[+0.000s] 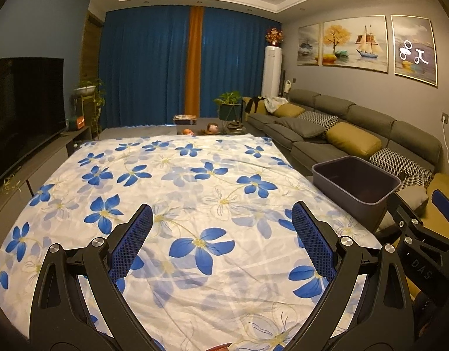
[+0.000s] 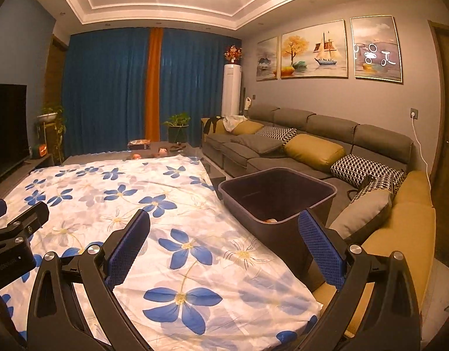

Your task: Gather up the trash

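Nearest to each lens, both grippers stand with their fingers spread wide and nothing between them. The left gripper (image 1: pixel 221 222) fills the lower part of the left wrist view over a floral cloth (image 1: pixel 177 193) that covers the table; the right gripper (image 2: pixel 224 231) fills the lower part of the right wrist view, its right finger overlapping the near wall of a dark bin (image 2: pixel 278 193).

At the very bottom edge of the left wrist view, centre-right, a small reddish scrap (image 1: pixel 221 346) shows just under the fingers; what it is cannot be told, but it is the only candidate for trash on the cloth.

Further off, the bin sits at the right edge of the table, centre-right in both views. A small pale item (image 2: pixel 272 220) lies at the bottom of its near side, so some trash appears already collected.

Beyond, the sofa (image 2: pixel 306 149) runs along the right side, and blue curtains (image 2: pixel 113 87) close the upper left of the frame.

Judged from this layout, the step in hand is locating the next piece. To do it well, tip the left gripper down until the scrap sits centred between the spread fingers, close only once both pads flank it, and avoid pinching the loose cloth, which could drag. Carry it rightward, clear the bin's rim, and release above the opening, keeping the two grippers apart.
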`<state>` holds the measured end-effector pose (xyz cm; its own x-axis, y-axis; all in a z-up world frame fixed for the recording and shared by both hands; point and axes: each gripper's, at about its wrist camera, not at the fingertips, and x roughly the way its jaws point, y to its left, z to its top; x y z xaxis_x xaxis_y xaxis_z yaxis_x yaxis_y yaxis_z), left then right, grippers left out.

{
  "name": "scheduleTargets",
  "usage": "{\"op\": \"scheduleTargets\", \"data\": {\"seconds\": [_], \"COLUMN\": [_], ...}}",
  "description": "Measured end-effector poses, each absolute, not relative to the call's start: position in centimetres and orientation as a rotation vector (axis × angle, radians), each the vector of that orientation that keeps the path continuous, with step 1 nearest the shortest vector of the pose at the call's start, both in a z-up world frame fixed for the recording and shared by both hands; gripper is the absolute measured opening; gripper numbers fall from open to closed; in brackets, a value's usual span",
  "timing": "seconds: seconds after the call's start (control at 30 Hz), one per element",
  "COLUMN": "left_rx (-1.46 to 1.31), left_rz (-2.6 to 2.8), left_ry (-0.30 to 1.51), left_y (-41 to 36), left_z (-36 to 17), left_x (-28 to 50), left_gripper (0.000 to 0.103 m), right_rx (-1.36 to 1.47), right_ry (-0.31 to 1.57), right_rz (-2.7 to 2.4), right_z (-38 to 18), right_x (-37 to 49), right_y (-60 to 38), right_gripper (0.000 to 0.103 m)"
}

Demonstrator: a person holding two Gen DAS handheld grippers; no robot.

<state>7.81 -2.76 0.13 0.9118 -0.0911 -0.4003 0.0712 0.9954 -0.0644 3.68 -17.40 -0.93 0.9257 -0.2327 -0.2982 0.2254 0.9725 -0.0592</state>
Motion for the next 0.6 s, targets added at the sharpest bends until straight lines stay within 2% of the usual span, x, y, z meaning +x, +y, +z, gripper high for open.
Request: {"op": "scheduleTargets", "data": {"seconds": [0.6], "left_rx": [-0.049], "left_rz": [-0.089], "left_ry": [0.412], "left_y": [-2.95], "left_z": [0.23], "left_x": [7.53], "left_gripper": [0.094], "right_rx": [-0.022], "right_ry": [0.296], "right_rz": [-0.240], "right_z": [-0.97], "right_x": [3.47], "right_y": [-17.53], "right_gripper": [0.097]}}
